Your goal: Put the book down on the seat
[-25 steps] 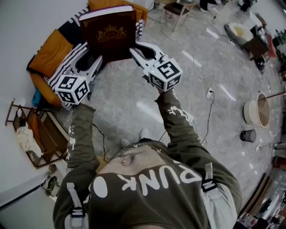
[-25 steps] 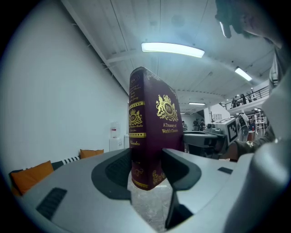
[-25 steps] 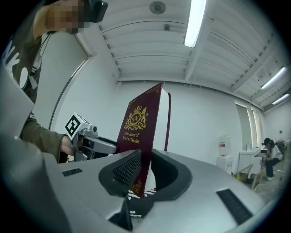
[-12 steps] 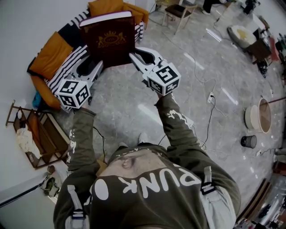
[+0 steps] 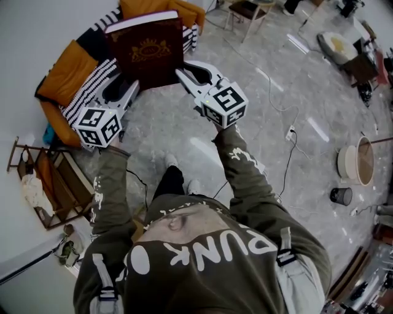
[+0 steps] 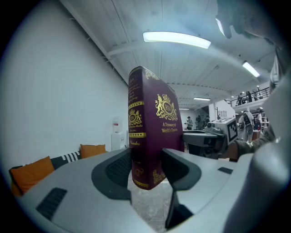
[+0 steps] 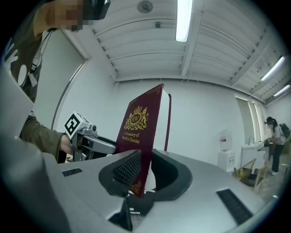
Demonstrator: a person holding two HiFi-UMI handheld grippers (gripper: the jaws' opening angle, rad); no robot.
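Note:
A thick maroon book [image 5: 146,52] with gold print hangs over the seat [image 5: 69,68], a couch with orange cushions and a black-and-white striped throw. My left gripper [image 5: 128,91] is shut on the book's near left corner, and my right gripper [image 5: 186,76] is shut on its near right corner. In the left gripper view the book [image 6: 152,132] stands upright between the pads of the left gripper [image 6: 148,168], spine towards the camera. The right gripper [image 7: 144,175] clamps the front cover's lower edge of the book [image 7: 138,132], with the pages behind it.
A wooden rack [image 5: 52,184] stands left of the person, beside the couch. On the marble floor run a cable and socket [image 5: 287,132], with a round basket [image 5: 356,154] and a dark cup [image 5: 341,195] at the right. A chair [image 5: 245,11] stands farther off.
Both grippers and the book have moved a little farther out over the couch. The person's leg has stepped forward under the arms.

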